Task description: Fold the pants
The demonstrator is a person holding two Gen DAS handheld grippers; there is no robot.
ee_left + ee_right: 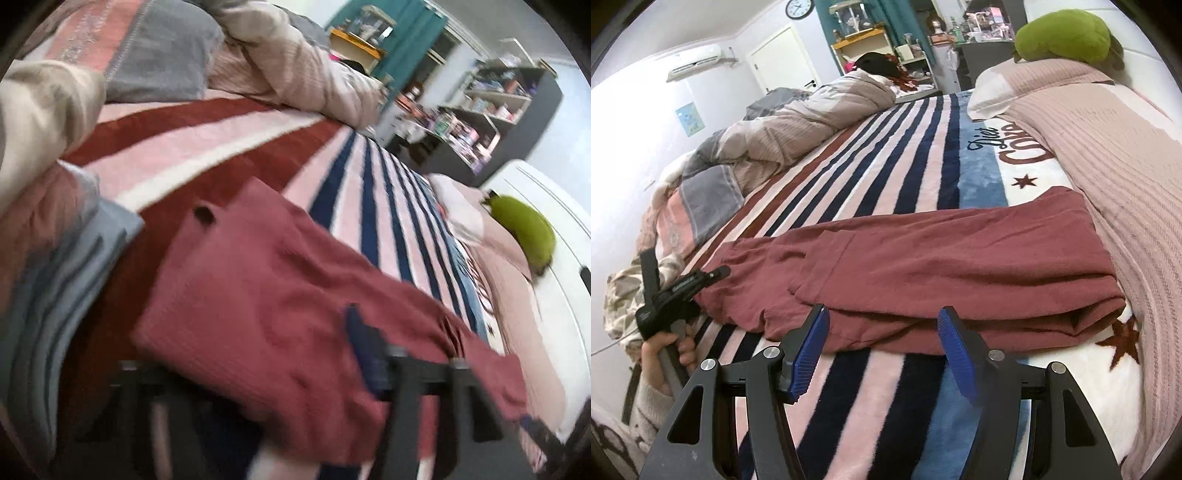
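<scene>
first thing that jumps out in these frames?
The dark red cotton pants, folded lengthwise, lie across the striped fleece blanket. The left gripper bites their left end, while the right gripper with blue fingers stands open just short of their near edge. A green plush toy sits by the headboard.

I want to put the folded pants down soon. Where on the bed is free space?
Free: the striped blanket between the pants and the rumpled duvet, and the strip before the right gripper. Crowded: the pillow side, and by the left gripper.
</scene>
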